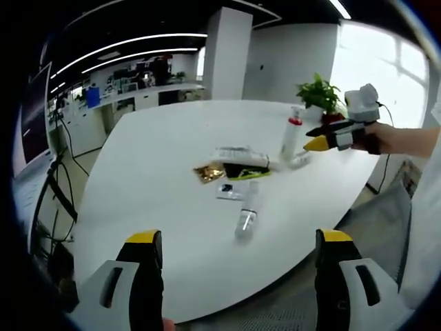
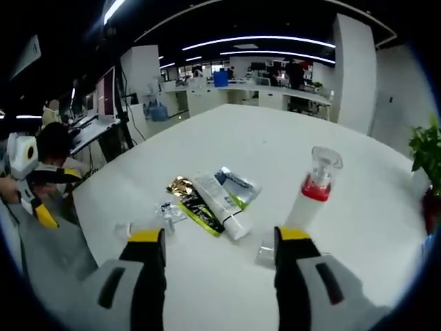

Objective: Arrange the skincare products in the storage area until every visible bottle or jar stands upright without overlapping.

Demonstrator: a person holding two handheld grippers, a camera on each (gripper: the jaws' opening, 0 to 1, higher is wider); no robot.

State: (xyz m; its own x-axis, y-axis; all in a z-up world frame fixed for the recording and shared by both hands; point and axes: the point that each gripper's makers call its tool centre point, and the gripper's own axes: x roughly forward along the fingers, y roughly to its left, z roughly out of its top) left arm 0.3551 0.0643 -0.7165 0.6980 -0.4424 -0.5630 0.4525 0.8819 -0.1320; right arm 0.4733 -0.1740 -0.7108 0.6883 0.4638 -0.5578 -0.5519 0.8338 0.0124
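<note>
Bright ceiling strip lights (image 2: 275, 41), window (image 1: 386, 62) glare blown out; heavy fisheye bending, soft blur toward edges

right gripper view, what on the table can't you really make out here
- Item behind the right gripper: its right jaw covers most of it.
- Clear bottle lying near the left jaw: transparent and blurred, cap and label unreadable.
- Sachets and tube: print too small to read.
- Plant: cut off by the view's edge.
- Pump bottle: base hidden by the jaw.

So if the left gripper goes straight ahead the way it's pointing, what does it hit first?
Probably the clear bottle lying on the white table, centred between the open left gripper; depth is hard to judge.
</note>
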